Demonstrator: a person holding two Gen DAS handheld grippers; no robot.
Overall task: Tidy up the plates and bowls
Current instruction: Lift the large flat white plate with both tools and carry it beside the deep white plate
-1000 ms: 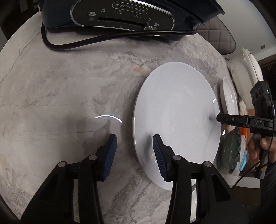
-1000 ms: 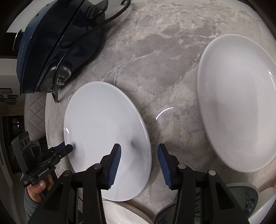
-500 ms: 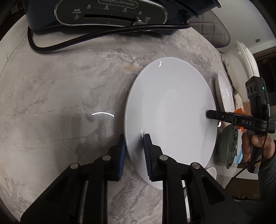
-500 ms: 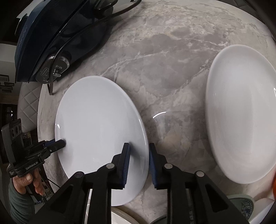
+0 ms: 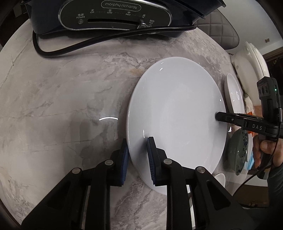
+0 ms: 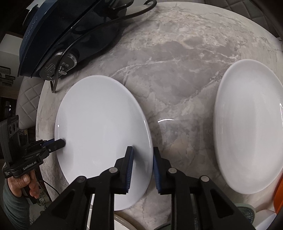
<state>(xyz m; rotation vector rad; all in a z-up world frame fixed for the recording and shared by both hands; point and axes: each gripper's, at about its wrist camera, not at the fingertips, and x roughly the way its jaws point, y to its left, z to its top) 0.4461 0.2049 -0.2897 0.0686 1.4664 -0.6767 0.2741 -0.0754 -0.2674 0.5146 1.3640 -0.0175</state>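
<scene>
A: Where does the large white plate (image 5: 176,113) lie?

B: On the grey marble table (image 5: 61,99), near its edge, with the dark blue appliance (image 5: 115,16) and its black cord (image 5: 106,38) at the far side. A second white plate (image 6: 247,123) lies well apart to the right in the right wrist view.

A: And the left gripper (image 5: 137,159)?

B: Its jaws have just been closing and now stand narrow, clamped on the plate's left rim, one blue pad (image 5: 151,159) on top, the other under the edge.

A: The right gripper (image 6: 141,168)?

B: The same on the opposite rim: it too has just been closing, and one pad (image 6: 130,168) presses the upper face while the other sits outside the rim. So both grip this one plate.

A: Anything else close by?

B: A dark green bowl (image 5: 237,152) and a smaller white dish (image 5: 233,93) just beyond the plate on the right
</scene>
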